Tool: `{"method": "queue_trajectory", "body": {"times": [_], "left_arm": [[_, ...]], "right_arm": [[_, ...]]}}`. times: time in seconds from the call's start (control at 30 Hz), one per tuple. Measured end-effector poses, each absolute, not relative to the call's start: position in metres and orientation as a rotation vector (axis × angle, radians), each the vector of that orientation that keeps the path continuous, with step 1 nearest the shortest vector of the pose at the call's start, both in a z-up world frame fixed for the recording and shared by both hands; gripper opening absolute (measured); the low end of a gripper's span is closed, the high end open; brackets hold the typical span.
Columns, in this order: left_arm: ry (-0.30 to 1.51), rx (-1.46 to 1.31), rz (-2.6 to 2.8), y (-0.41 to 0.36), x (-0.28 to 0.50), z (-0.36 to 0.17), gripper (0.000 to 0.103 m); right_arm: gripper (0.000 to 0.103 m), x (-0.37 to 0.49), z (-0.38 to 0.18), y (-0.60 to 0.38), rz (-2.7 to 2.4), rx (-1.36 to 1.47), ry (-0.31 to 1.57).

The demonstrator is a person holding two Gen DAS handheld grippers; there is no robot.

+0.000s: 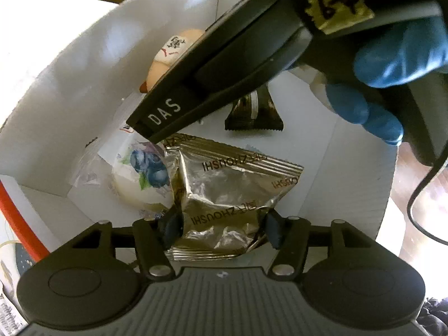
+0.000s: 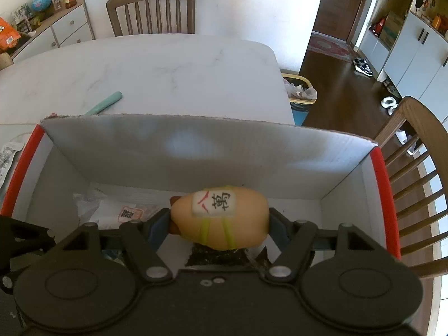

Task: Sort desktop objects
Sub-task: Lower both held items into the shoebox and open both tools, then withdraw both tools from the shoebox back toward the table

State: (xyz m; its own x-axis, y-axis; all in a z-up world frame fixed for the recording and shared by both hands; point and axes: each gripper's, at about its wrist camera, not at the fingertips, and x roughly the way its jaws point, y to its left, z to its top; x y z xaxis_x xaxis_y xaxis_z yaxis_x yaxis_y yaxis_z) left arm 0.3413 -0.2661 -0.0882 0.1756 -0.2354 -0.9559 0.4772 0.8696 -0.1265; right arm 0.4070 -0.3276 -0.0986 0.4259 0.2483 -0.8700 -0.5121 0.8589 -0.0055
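While both tools reach down into the white box (image 2: 196,154), the left gripper (image 1: 221,225) has its jaws clamped on a silver packet (image 1: 232,193), and the right gripper (image 2: 219,222) squeezes a tan toy (image 2: 221,218) low inside. Its arm hides part of the toy and a dark packet (image 1: 254,114) in the left view.
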Motion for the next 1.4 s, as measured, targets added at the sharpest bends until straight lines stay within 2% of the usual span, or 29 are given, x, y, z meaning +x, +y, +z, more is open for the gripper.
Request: {"method": "queue_trajectory", "body": {"times": [0.1, 0.3, 0.57, 0.63, 0.67, 0.7, 1.03, 1.1, 1.4], "left_arm": [[1.282, 0.198, -0.507, -0.259, 0.338, -0.084, 0.069], [1.252, 0.204, -0.495, -0.251, 0.33, -0.072, 0.069], [1.216, 0.215, -0.478, -0.241, 0.32, -0.058, 0.071], [1.207, 0.202, -0.488, -0.251, 0.32, -0.051, 0.078], [1.202, 0.191, -0.504, -0.268, 0.321, -0.048, 0.086], [1.196, 0.187, -0.519, -0.268, 0.32, -0.046, 0.09], [1.152, 0.16, -0.511, -0.279, 0.309, -0.028, 0.092], [1.142, 0.144, -0.509, -0.279, 0.306, -0.027, 0.098], [1.07, 0.102, -0.454, -0.275, 0.291, -0.028, 0.101]], "right_arm": [[0.075, 0.409, -0.1, -0.329, 0.488, -0.276, 1.034], [0.076, 0.409, -0.101, -0.335, 0.481, -0.253, 1.049], [0.084, 0.404, -0.092, -0.346, 0.487, -0.221, 1.043], [0.085, 0.402, -0.09, -0.349, 0.495, -0.21, 1.046], [0.085, 0.401, -0.088, -0.35, 0.501, -0.204, 1.043], [0.086, 0.4, -0.086, -0.352, 0.505, -0.201, 1.04], [0.089, 0.383, -0.062, -0.365, 0.531, -0.16, 0.995], [0.089, 0.38, -0.056, -0.369, 0.532, -0.156, 0.984], [0.09, 0.361, -0.031, -0.386, 0.549, -0.135, 0.936]]}}
